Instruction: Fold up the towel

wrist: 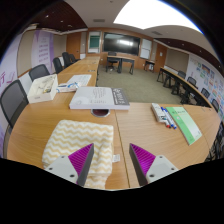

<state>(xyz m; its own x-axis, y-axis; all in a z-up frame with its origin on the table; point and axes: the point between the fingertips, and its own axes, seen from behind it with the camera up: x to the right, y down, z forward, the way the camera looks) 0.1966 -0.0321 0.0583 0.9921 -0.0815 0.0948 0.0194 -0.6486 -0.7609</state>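
A cream towel [78, 137] with a pale yellow zigzag pattern lies on the wooden table [140, 125], folded into a rough rectangle. Its near right corner reaches between my fingers. My gripper [112, 160] is open, hovering above the table's near edge. The left purple pad [80, 159] is over the towel's near part. The right purple pad [143, 159] is over bare wood. Nothing is held between the fingers.
Beyond the towel lie a white box [96, 97], a clear package [42, 88] and papers. To the right are a green folder [186, 122] and markers [160, 113]. Black chairs [14, 100] stand at the left. More tables and a screen fill the room behind.
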